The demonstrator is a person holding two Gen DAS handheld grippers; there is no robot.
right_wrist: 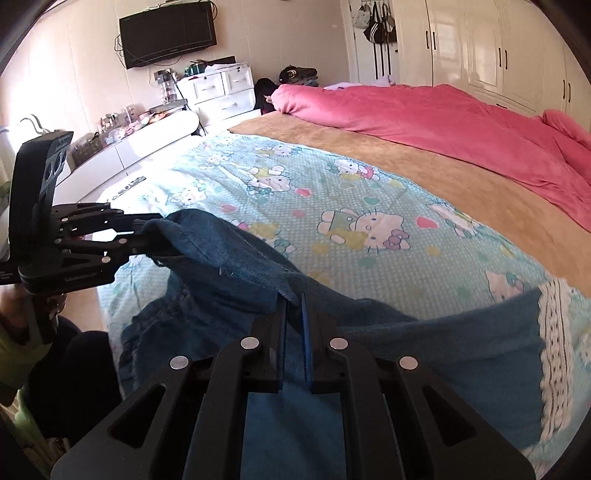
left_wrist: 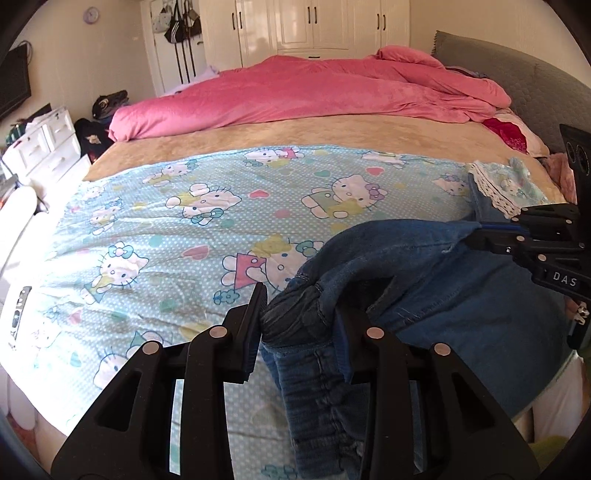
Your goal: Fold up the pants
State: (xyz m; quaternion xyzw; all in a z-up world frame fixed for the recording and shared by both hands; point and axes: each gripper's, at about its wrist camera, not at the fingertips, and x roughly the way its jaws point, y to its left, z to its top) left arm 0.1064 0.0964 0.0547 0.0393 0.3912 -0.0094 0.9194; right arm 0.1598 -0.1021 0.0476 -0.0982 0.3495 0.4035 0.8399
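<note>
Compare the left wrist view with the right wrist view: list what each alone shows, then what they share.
Only the left wrist view shows the grey headboard and a round wall clock.

Only the right wrist view shows the wall-mounted TV face-on and the long white cabinet cluttered with small items.

Both show the jeans gripped by the left gripper and the right gripper, the Hello Kitty sheet, and the pink duvet.

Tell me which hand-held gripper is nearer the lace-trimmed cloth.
Right. The right hand-held gripper grips jeans beside the lace-trimmed cloth; the left hand-held gripper is farther away.
</note>
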